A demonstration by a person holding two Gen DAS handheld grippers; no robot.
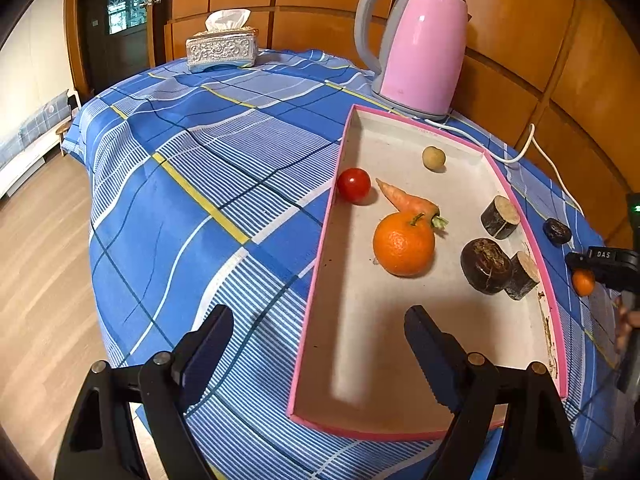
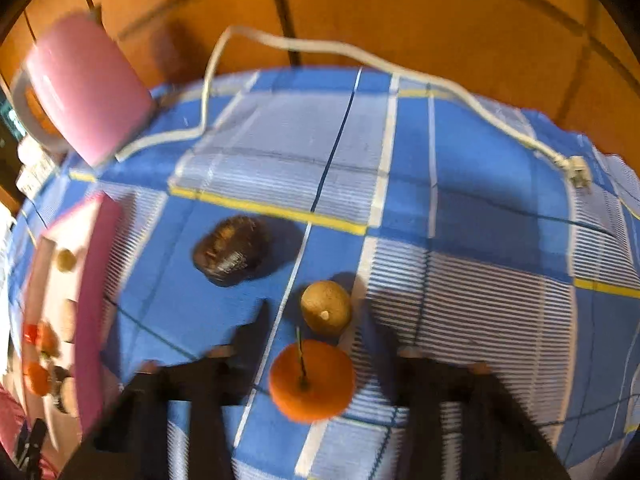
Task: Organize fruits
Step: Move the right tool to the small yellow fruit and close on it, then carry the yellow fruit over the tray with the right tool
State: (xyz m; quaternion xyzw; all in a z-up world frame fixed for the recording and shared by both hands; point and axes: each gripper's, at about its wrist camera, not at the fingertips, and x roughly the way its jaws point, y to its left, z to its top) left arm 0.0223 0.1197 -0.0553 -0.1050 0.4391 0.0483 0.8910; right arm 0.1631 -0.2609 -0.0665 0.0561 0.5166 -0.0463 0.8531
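Right gripper points steeply down at the checked cloth, one finger on each side of a small orange that sits stalk-up on the cloth. Motion blur hides the pads, so I cannot tell whether they are pinching the fruit or just flanking it. Just beyond the orange, close to touching it, lies a round tan fruit; farther out and to the left is a dark wrinkled fruit. All three are outside the pink-walled tray, which lies well off to this gripper's left, its long side running away from the camera. Left gripper hangs with its fingers spread wide and nothing between them, over the tray's near end. The tray already holds a big orange, a carrot, a tomato and other pieces. Judgement: the right hand is much nearer the loose fruit, so the carry would go sideways to the left, over the pink wall.
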